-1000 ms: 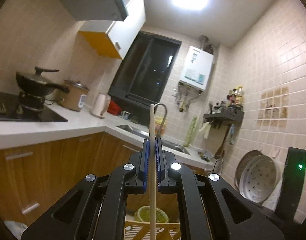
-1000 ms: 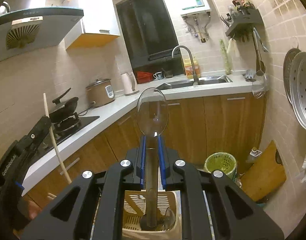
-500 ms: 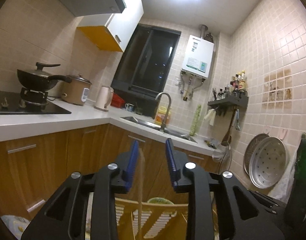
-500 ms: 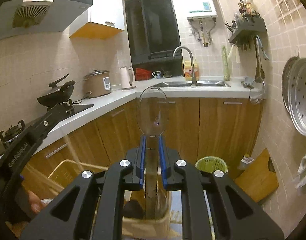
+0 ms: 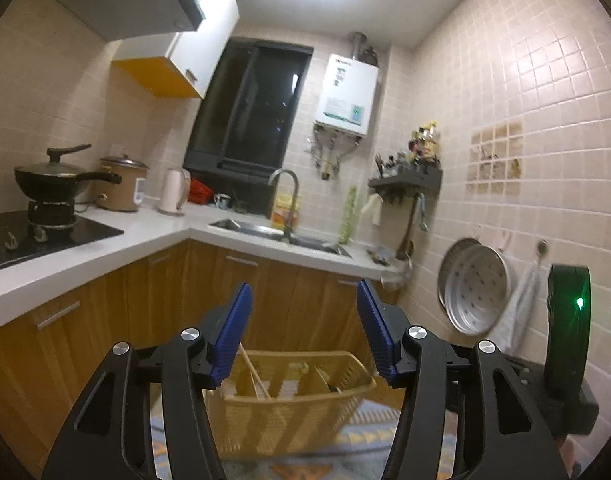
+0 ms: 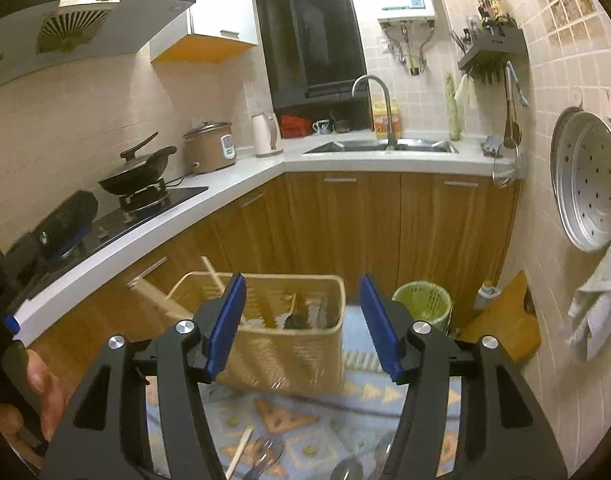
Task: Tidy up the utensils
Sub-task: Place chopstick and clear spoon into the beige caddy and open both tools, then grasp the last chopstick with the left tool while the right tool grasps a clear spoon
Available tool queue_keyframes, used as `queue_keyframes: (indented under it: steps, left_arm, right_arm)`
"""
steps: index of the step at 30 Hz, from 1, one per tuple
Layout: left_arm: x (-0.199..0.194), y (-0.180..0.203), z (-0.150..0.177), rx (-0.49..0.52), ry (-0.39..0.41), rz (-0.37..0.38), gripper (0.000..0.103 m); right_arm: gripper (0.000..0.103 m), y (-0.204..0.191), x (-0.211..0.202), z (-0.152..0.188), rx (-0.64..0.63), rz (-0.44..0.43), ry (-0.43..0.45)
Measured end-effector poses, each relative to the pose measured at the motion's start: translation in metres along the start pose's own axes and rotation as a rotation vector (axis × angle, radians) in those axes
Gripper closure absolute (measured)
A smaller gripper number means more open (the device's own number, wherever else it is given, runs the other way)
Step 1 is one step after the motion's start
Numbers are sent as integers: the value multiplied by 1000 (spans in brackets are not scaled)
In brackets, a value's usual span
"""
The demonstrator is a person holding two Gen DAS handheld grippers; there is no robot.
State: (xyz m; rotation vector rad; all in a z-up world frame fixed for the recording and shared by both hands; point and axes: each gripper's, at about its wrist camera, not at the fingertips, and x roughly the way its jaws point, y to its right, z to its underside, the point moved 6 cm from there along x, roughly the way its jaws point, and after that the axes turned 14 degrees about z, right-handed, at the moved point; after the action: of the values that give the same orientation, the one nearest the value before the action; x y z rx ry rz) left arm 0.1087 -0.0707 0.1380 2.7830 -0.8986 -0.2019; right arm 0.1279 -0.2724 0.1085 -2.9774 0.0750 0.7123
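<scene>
**Both grippers empty above the basket — next pick lies on the mat**

The left gripper (image 5: 303, 330) and the right gripper (image 6: 301, 322) both hover with jaws spread wide and nothing between the blue pads. Just beyond them stands the woven yellow basket (image 6: 289, 356), divided into compartments. A wooden chopstick (image 5: 254, 372) leans in its left part, and a dark-handled utensil (image 6: 299, 314) stands nearer the middle; which compartment each sits in is hard to tell through the blur.

The step in hand looks like the pause between a drop-off and the next pick-up. More utensils remain on the patterned mat (image 6: 369, 394) in front of the basket — a chopstick (image 6: 239, 454) at near left, and what look like spoons (image 6: 347, 470) at the bottom edge, too blurred to count.

The next move likely calls for tipping a gripper down toward the mat, lining the jaws across one handle, and closing on it before lifting to the matching compartment.
</scene>
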Motion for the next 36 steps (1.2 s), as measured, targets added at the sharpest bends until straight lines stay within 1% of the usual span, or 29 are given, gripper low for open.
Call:
queue_keyframes:
  steps: [3, 5, 6, 8, 9, 10, 11, 13, 14, 15, 17, 18, 19, 20, 22, 23, 24, 25, 27, 28, 29, 30, 31, 32, 33, 34, 36]
  left_arm:
    - [-11, 1, 4, -2, -39, 4, 50]
    - [-18, 1, 8, -4, -71, 7, 47]
    - [-21, 0, 12, -3, -95, 6, 44]
    - [-23, -3, 25, -11, -164, 7, 43]
    - [-22, -6, 31, -22, -196, 15, 43]
    - [-20, -10, 43, -48, -253, 35, 44]
    - [-18, -13, 49, -66, -286, 46, 44]
    - [-12, -19, 67, -109, -367, 69, 45]
    - [-7, -25, 81, -145, -425, 92, 45]
    - [-4, -27, 87, -163, -452, 106, 45]
    - [6, -34, 111, -224, -546, 146, 47]
    - [11, -37, 123, -253, -596, 159, 48]
    - [15, -39, 132, -268, -628, 165, 50]
    - [20, -42, 146, -288, -677, 165, 51]
    - [27, -46, 165, -301, -744, 154, 54]
    - [32, -48, 179, -310, -790, 150, 55]
    - [33, -49, 186, -315, -811, 150, 57]
    - [35, -50, 197, -325, -850, 143, 58]
    - [38, -51, 216, -338, -919, 127, 58]
    - [38, -51, 221, -331, -934, 125, 58]
    - [38, -49, 228, -302, -958, 114, 58]
    - [37, -47, 233, -267, -976, 101, 58]
    - [37, -44, 236, -236, -989, 93, 60]
    - [36, -41, 240, -206, -1005, 89, 63]
    - [36, -39, 242, -189, -1015, 88, 68]
    - [35, -36, 245, -161, -1027, 81, 69]
    - [36, -30, 246, -118, -1035, 62, 69]
  right_arm:
    - [45, -4, -18, 5, -31, 7, -26]
    - [36, -6, -26, 10, -62, 18, -37]
    - [33, -6, -31, 15, -83, 30, -41]
    - [21, -8, -36, 25, -130, 51, -54]
    - [21, -8, -37, 30, -147, 64, -61]
    - [20, -7, -37, 37, -168, 80, -79]
    - [20, -7, -37, 42, -179, 84, -95]
    - [19, -3, -31, 56, -194, 98, -158]
    - [19, 0, -28, 61, -191, 104, -185]
    - [18, 3, -23, 66, -183, 110, -218]
    - [12, 8, -16, 76, -164, 115, -272]
    - [11, 11, -11, 81, -160, 126, -301]
    - [10, 12, -7, 86, -167, 143, -325]
    - [10, 14, -1, 90, -180, 164, -351]
    - [10, 18, 12, 105, -215, 205, -426]
    - [10, 20, 18, 111, -219, 207, -460]
    - [10, 21, 24, 117, -212, 190, -502]
    - [11, 22, 28, 123, -200, 168, -529]
    - [23, 27, 38, 133, -170, 148, -605]
    - [34, 30, 41, 138, -155, 141, -633]
    - [43, 33, 45, 142, -134, 125, -662]
    - [47, 34, 48, 146, -112, 106, -693]
    - [53, 37, 52, 154, -83, 77, -741]
    - [59, 38, 54, 157, -71, 64, -764]
    - [62, 39, 57, 165, -63, 48, -800]
    - [68, 39, 58, 171, -63, 41, -824]
    - [71, 38, 59, 182, -58, 25, -864]
